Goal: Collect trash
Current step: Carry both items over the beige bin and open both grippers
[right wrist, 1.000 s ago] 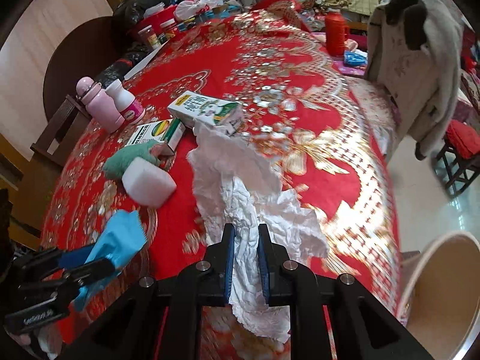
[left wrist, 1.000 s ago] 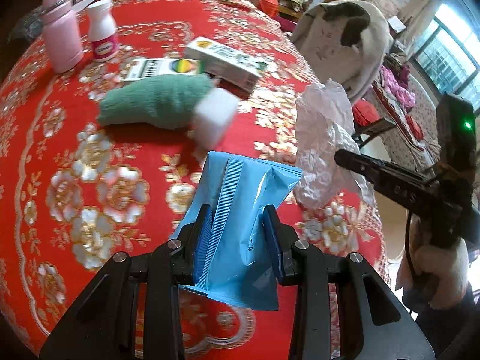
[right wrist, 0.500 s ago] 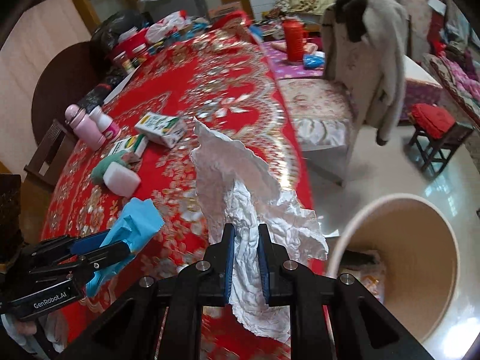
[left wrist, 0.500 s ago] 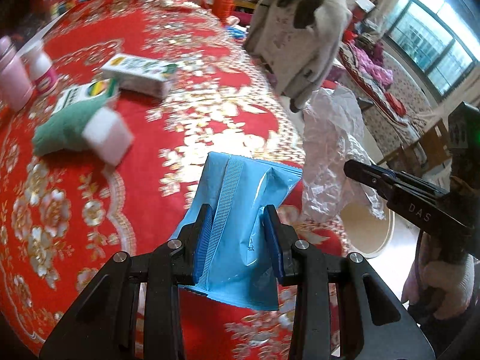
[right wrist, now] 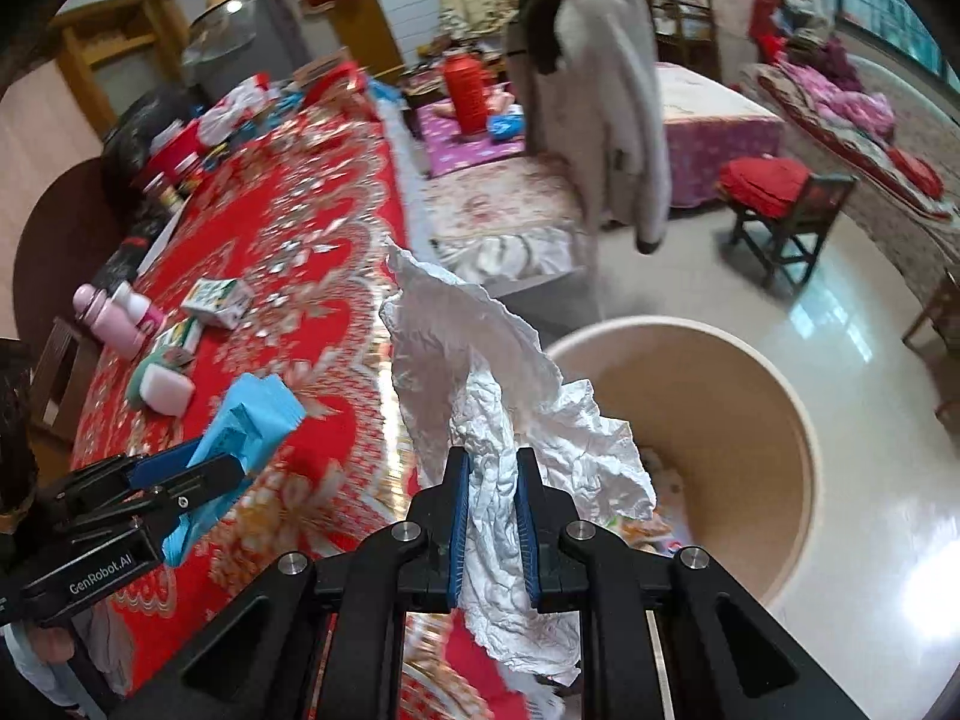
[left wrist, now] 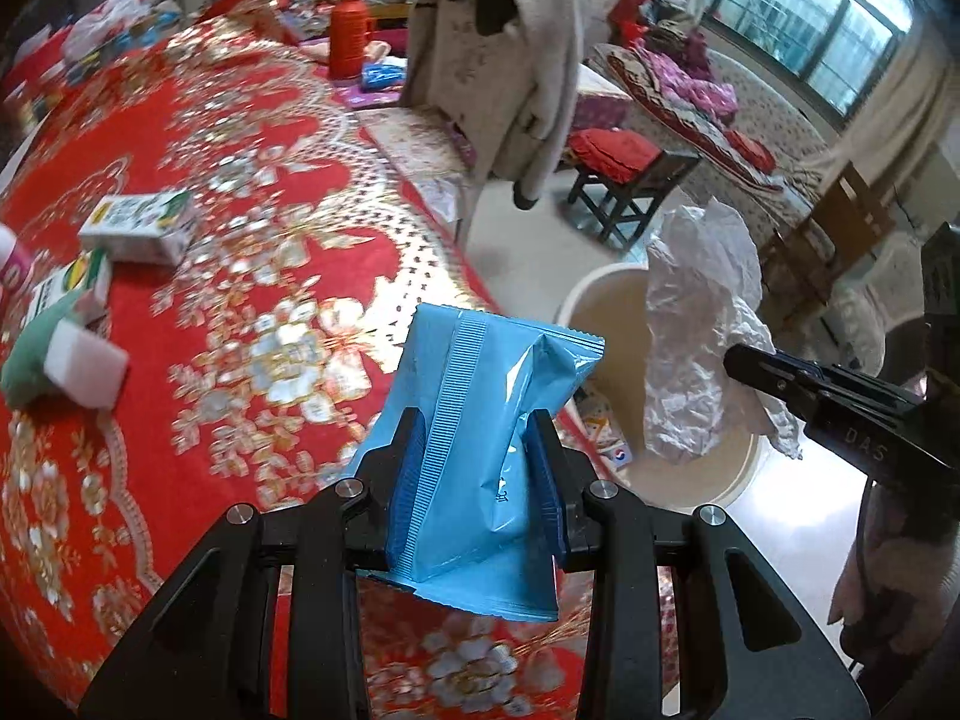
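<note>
Bin first: the round beige plastic trash bin (right wrist: 708, 360) stands on the floor just beyond and below the right gripper (right wrist: 491, 516), which is nearer it than the left gripper (left wrist: 474, 462). Right's fingers pinch a crumpled white paper sheet (right wrist: 480, 372), standing upright between them. Left's fingers clamp a blue plastic wrapper (left wrist: 486, 384), long axis upright, over the table edge.

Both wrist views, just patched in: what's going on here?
A person is clearing trash off the red floral tablecloth with two handheld grippers. The left gripper is shut on a shiny blue plastic wrapper, and the right gripper is clamped on a crumpled white sheet of paper. Both are at the table edge beside the round beige bin on the floor; neither piece has been dropped in yet.
</note>
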`<state>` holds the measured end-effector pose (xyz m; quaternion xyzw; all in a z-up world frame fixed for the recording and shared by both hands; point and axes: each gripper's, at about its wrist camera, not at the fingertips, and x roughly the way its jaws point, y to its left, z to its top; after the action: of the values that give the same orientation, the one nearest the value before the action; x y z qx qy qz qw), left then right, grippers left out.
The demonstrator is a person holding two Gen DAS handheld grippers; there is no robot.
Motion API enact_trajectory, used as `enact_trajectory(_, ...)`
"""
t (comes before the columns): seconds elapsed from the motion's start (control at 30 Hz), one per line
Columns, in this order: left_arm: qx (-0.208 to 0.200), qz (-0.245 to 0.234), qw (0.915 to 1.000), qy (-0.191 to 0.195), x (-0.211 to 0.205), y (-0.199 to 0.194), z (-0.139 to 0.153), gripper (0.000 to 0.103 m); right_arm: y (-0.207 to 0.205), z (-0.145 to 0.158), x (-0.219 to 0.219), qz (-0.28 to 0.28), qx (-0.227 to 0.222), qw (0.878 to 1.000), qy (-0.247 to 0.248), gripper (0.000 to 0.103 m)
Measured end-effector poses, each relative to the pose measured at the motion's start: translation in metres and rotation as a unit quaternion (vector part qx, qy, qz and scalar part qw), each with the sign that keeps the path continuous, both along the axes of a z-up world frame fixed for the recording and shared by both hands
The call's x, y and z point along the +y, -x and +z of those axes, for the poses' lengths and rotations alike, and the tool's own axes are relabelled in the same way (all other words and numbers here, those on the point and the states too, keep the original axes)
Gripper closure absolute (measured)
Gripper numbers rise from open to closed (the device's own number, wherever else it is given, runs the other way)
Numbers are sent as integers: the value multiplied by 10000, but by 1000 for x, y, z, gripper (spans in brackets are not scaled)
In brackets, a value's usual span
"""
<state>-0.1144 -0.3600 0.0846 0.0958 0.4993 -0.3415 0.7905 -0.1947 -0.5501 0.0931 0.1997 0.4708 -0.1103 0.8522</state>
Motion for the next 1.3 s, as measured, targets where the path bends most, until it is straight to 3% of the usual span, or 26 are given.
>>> enact_trajectory(0.7,95,-774,9969,-101,-91,41,-18,70,67,-21,-70,-845,324,9958,-123,89)
enact_trajectory(1.3,246,-982,9945,-281,-140,46,-42,70,75,-43,-100,-1058,571,9924,-272,89)
